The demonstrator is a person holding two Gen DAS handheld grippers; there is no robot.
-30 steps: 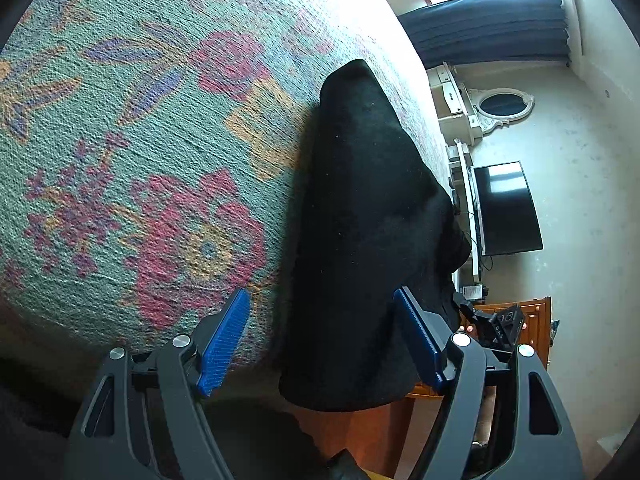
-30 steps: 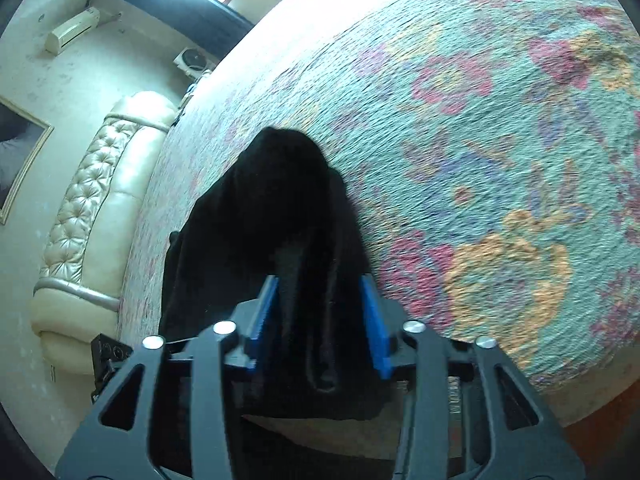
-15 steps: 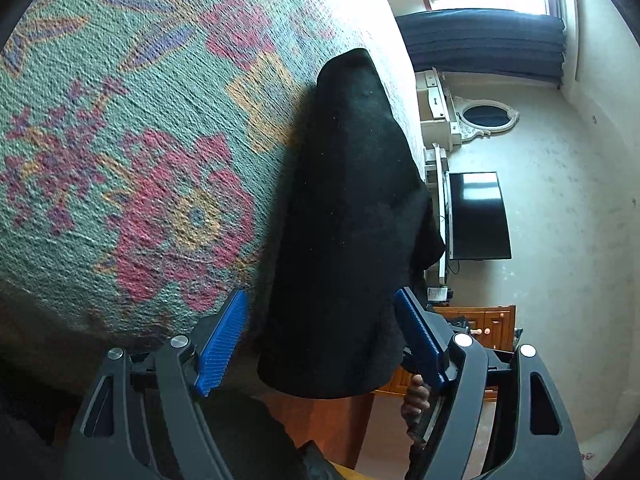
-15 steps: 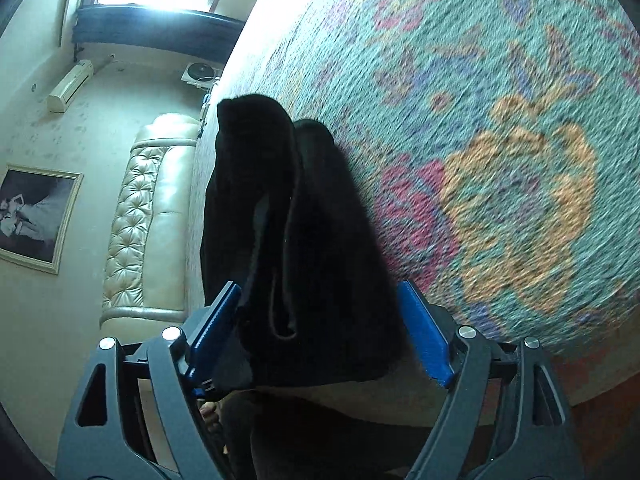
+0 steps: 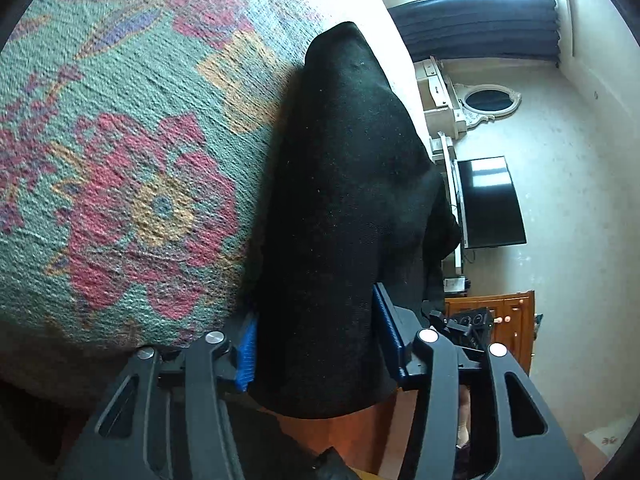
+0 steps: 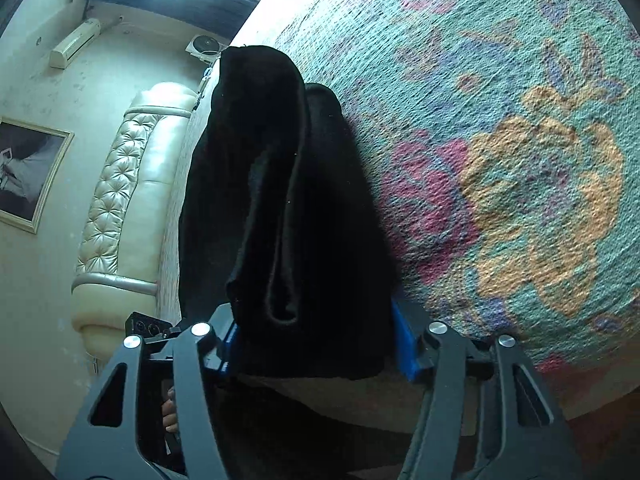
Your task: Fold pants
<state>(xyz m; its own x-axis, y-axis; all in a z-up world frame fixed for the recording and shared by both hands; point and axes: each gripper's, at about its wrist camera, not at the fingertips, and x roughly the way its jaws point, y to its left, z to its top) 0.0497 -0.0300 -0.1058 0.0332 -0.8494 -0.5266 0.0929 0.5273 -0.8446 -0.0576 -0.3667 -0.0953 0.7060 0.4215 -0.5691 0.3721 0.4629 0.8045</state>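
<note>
Black pants (image 5: 340, 208) lie folded in a long strip on the floral bedspread (image 5: 132, 160), their near end hanging over the bed edge. My left gripper (image 5: 316, 344) has its blue pads closed against that near end. In the right wrist view the pants (image 6: 288, 208) show stacked layers with a rolled edge. My right gripper (image 6: 316, 344) has its blue pads pressed on both sides of the thick fold.
A dark TV (image 5: 490, 204) and a wooden cabinet (image 5: 508, 320) stand by the wall in the left view. A cream tufted sofa (image 6: 128, 208) and a framed picture (image 6: 28, 176) are in the right view. The bedspread (image 6: 520, 160) spreads wide beside the pants.
Both grippers were open around the pants' end half a second ago. Both have now closed onto the fabric. One second ago the right gripper was shut on it, then opened.
</note>
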